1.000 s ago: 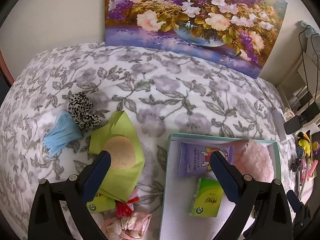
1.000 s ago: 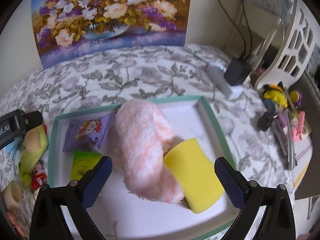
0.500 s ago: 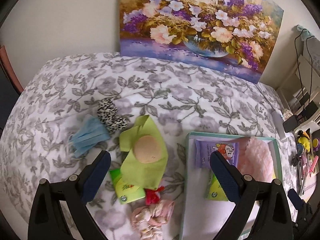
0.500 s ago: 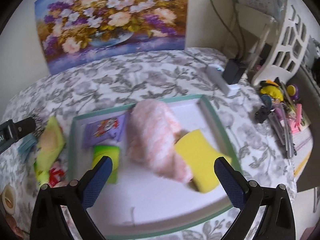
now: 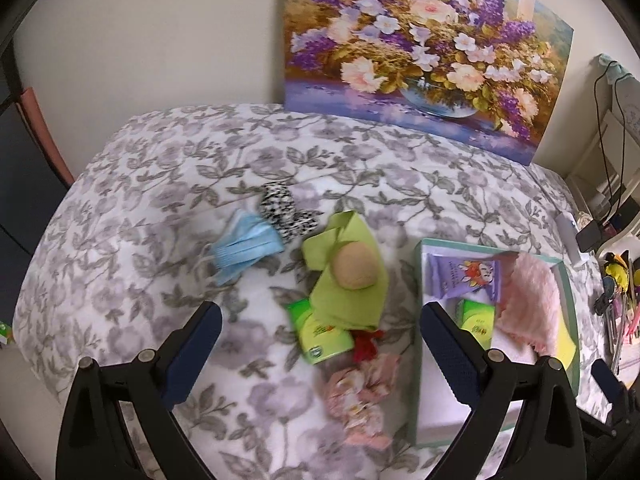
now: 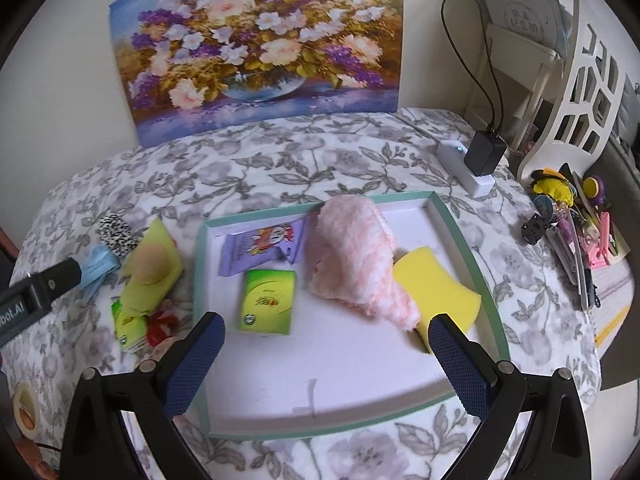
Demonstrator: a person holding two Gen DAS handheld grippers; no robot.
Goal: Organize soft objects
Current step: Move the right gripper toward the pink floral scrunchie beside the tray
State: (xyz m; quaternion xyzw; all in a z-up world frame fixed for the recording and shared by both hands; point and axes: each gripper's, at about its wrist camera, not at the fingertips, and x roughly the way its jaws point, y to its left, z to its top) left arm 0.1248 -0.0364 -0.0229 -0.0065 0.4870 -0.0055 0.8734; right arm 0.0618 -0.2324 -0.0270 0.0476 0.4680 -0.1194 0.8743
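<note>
A white tray with a teal rim (image 6: 460, 236) (image 5: 568, 304) lies on the flowered cloth. It holds a fluffy pink cloth (image 6: 356, 256), a yellow sponge (image 6: 436, 284), a purple packet (image 6: 260, 248) and a green tissue pack (image 6: 268, 300). Left of the tray lie a green cloth (image 5: 356, 300) with a tan round puff (image 5: 354, 266) on it, a blue face mask (image 5: 244, 246), a black-and-white scrunchie (image 5: 286, 212), another green tissue pack (image 5: 320, 332), a red item (image 5: 364, 344) and a pink floral scrunchie (image 5: 360, 396). My left gripper (image 5: 318, 356) hangs open above these loose items. My right gripper (image 6: 326, 360) is open above the tray's front, holding nothing.
A flower painting (image 5: 424, 48) leans on the back wall. A white power strip with a black adapter (image 6: 480, 160) and a heap of pens and small toys (image 6: 572, 224) sit at the right. A roll of tape (image 6: 24, 408) lies at the near left.
Both grippers have pulled back and risen, so more of the table shows. The left view has shifted left, off the tray and over the loose items. Nothing was picked up.
</note>
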